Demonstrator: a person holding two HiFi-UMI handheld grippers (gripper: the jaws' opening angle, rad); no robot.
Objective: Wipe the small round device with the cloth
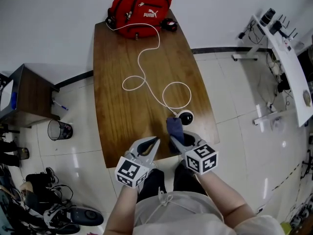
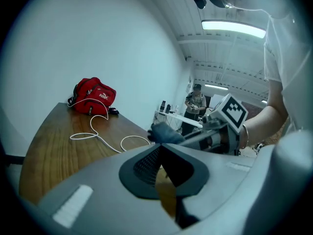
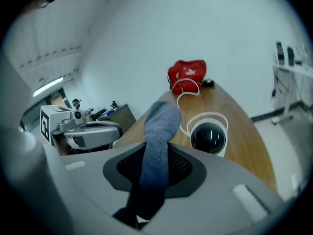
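The right gripper (image 1: 177, 139) is clenched on a blue-grey cloth (image 1: 174, 127), and the left gripper (image 1: 155, 142) is closed empty, at the wooden table's (image 1: 122, 58) near edge. A red bag (image 1: 141, 4) is seen at the far edge. The small round device (image 1: 185, 116) is set by the right edge, just beyond the cloth.

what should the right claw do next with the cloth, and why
Probably ease the right claw toward the round device until the cloth touches its dome: the claw is shut on the cloth, whose free end stands close beside the device, apparently not touching.
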